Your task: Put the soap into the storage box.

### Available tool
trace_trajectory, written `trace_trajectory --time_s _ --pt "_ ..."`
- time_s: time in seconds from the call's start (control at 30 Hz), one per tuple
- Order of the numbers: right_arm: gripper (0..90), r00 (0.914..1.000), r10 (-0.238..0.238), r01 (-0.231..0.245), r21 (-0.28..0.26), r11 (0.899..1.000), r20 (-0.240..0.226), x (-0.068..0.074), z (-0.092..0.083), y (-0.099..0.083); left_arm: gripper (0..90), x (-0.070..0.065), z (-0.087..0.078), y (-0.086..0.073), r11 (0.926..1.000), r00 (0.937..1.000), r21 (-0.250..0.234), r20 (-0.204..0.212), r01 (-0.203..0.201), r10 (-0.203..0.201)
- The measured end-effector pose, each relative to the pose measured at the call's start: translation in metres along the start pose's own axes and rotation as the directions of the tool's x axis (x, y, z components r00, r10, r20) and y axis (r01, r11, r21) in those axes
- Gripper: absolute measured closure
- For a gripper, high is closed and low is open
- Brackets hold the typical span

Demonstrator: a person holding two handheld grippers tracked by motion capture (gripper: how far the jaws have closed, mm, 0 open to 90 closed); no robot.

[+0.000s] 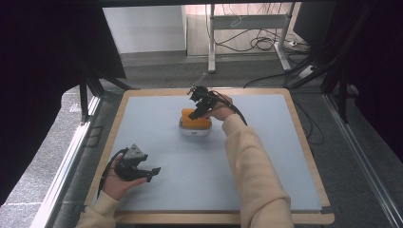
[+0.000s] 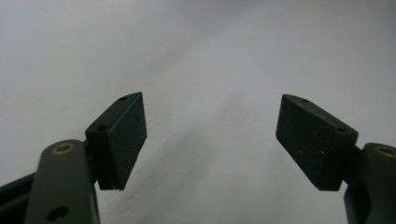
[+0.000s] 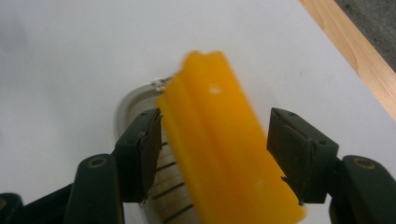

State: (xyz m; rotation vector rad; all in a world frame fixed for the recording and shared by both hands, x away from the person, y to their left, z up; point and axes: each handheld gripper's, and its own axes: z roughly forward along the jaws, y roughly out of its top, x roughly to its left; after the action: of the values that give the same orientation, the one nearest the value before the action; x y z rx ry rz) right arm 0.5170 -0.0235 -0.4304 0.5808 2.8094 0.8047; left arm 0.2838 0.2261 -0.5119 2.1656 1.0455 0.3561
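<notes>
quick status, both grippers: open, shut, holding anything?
Left gripper: open, holding nothing, over the bare table.
Right gripper: open, jaws either side of the orange lid of the white container, not clamped on it.

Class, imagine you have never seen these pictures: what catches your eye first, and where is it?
The bright orange lid on a white container stands out mid-table. The right gripper reaches over it, jaws open either side of the orange piece. The left gripper rests open near the table's front left.
</notes>
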Motion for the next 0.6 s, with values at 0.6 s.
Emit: trace_trajectory --time_s 0.6 --pt "28.0 0.9938 0.097 -0.091 -0.109 0.990 0.054 -0.001 -0.027 -0.022 24.4 -0.002 0.001 0.000 1.0000 1.0000 0.001 -0.003 -0.006 0.006"
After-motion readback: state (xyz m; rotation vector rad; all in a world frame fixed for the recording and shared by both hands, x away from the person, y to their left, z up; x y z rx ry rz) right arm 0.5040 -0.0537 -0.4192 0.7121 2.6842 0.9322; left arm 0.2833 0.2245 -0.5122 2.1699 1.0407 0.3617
